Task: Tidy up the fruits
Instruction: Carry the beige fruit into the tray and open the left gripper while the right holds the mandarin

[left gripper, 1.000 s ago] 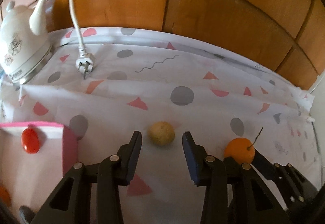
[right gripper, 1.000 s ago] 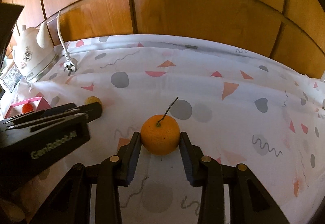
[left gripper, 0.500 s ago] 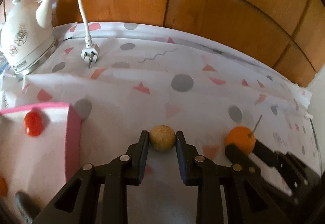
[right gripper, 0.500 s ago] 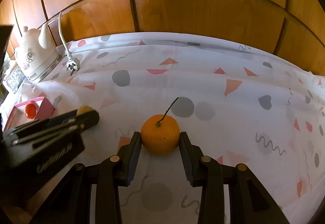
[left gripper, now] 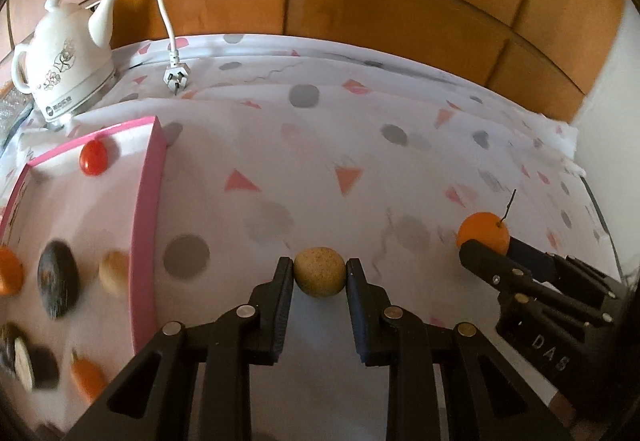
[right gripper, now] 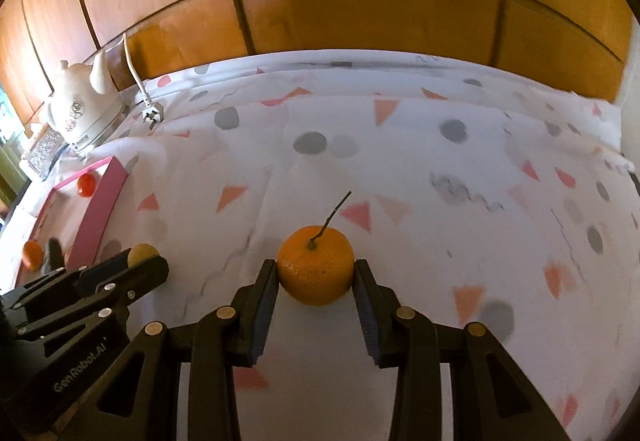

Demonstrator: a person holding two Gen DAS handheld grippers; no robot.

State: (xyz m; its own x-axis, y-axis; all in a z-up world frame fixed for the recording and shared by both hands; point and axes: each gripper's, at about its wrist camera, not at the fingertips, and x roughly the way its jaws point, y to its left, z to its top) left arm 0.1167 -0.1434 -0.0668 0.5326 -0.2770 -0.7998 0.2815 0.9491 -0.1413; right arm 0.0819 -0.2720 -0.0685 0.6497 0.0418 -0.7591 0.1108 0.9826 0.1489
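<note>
Now, in your left wrist view, your left gripper [left gripper: 319,276] pinches a round, rough tan fruit [left gripper: 319,271], lifted just right of the pink-walled box [left gripper: 147,225]; a second ago its jaws stood wide around it on the patterned cloth [left gripper: 360,145]. In your right wrist view, your right gripper [right gripper: 316,283] still clamps the dimpled orange [right gripper: 316,264], its thin stem [right gripper: 330,217] tilting up and away, well right of the box.

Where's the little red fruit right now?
In the left wrist view, the red fruit sits at the far corner of the pink box, near the white kettle.
</note>
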